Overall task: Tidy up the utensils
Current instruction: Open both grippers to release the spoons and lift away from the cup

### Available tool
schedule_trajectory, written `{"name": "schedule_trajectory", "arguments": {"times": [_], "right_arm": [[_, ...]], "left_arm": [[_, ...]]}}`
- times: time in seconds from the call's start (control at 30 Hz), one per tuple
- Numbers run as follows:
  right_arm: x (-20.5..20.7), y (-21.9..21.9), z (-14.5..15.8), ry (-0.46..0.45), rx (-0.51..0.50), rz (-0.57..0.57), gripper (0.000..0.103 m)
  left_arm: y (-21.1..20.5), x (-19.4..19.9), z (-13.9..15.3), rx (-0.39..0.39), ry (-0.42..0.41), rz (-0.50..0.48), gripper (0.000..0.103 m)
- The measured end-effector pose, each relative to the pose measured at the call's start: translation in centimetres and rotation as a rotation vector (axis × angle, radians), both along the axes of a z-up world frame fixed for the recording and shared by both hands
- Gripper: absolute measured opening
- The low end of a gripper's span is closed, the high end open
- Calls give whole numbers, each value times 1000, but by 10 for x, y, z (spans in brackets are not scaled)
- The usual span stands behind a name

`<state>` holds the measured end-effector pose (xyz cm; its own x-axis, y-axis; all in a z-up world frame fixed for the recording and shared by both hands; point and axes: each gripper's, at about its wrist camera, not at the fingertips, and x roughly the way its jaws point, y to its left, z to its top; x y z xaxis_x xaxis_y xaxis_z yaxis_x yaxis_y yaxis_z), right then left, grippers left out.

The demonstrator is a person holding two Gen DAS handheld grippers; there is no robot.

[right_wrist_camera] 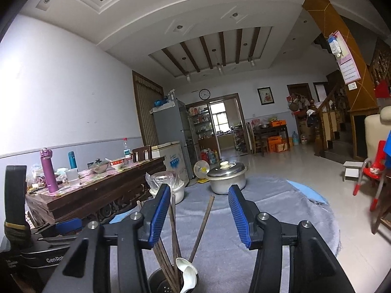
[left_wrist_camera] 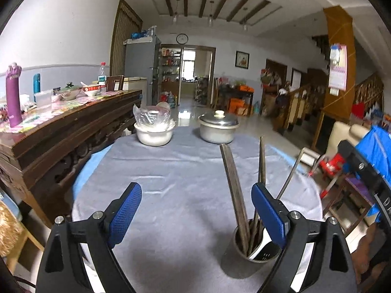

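A perforated metal utensil holder (left_wrist_camera: 254, 249) stands on the grey cloth near the table's front edge. Several dark chopsticks (left_wrist_camera: 232, 183) lean out of it. My left gripper (left_wrist_camera: 195, 190) is open wide with nothing between its pads; the holder sits just behind its right finger (left_wrist_camera: 268, 217). In the right wrist view the same holder (right_wrist_camera: 161, 283) lies below my right gripper (right_wrist_camera: 200, 190), and a white ceramic spoon (right_wrist_camera: 187, 272) rests in it beside the chopsticks (right_wrist_camera: 204, 222). The right jaws stand open around the chopstick tops, and the pads press on none of them.
At the table's far side stand a lidded aluminium pot (left_wrist_camera: 218, 128) and a white bowl (left_wrist_camera: 154, 134) holding a plastic bag. A carved wooden sideboard (left_wrist_camera: 61, 131) crowded with bottles runs along the left. A red chair (right_wrist_camera: 374, 178) stands off the table's right edge.
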<state>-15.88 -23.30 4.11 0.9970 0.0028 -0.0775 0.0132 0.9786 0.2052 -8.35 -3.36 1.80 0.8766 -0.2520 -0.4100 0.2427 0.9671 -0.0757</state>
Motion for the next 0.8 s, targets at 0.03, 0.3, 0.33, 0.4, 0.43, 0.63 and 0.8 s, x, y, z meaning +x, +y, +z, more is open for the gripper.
{"name": "schedule_trajectory", "arguments": {"times": [0.03, 0.3, 0.33, 0.4, 0.43, 0.63, 0.8], "right_arm": [[-2, 0, 2, 1, 0, -3, 55], [-15, -5, 13, 41, 29, -27, 58], [-17, -6, 14, 49, 32, -31, 59], [-21, -6, 15, 62, 39, -31, 60], [-23, -6, 15, 67, 39, -33, 60], [-36, -6, 16, 89, 40, -40, 62], [-45, -5, 16, 92, 38, -42, 63]], "left_arm": [[-1, -2, 2, 16, -3, 9, 92], [-6, -20, 19, 119, -15, 57, 97], [-7, -22, 20, 134, -9, 56, 97], [-9, -24, 23, 153, -6, 65, 97], [-9, -26, 25, 158, -9, 72, 97], [-5, -36, 32, 160, -15, 100, 97], [0, -44, 37, 165, -22, 127, 97]]}}
